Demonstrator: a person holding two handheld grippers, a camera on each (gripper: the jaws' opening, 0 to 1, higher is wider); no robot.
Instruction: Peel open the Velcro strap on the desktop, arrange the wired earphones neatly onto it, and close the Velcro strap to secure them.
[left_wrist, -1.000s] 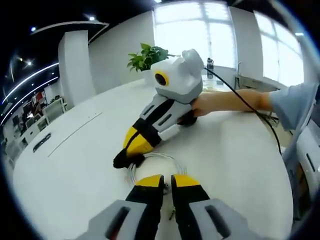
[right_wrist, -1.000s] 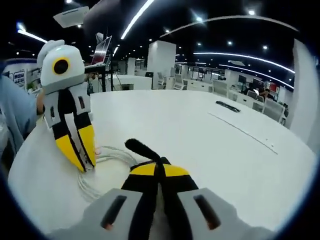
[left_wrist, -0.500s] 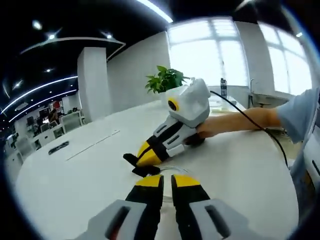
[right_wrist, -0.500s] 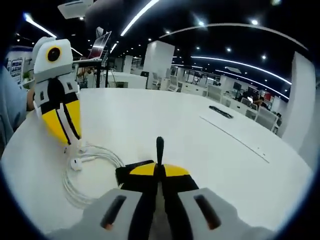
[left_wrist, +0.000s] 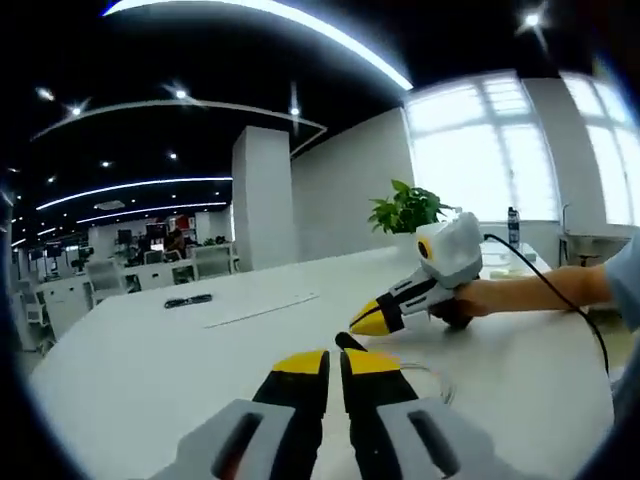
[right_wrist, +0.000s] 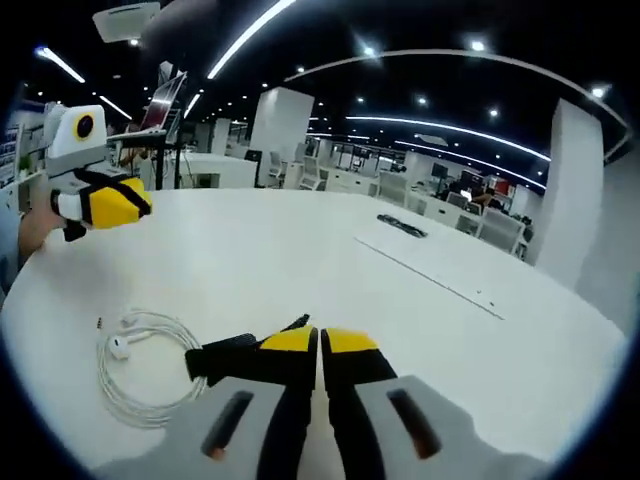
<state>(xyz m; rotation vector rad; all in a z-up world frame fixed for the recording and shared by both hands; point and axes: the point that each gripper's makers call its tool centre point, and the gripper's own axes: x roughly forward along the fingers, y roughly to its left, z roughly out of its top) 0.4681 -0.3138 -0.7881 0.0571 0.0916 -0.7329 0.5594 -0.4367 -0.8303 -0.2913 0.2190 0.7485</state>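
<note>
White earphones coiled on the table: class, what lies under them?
Bare white table shows under and through the earphones. The black Velcro strap sits beside them, in the right tool, not underneath.

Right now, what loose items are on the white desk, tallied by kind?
Wired earphones, white coil lying on the desk: 1
Velcro strap, black, pinched by the right gripper: 1
Dark flat object, far across the desk, unclear what: 1
Total: 3
</note>
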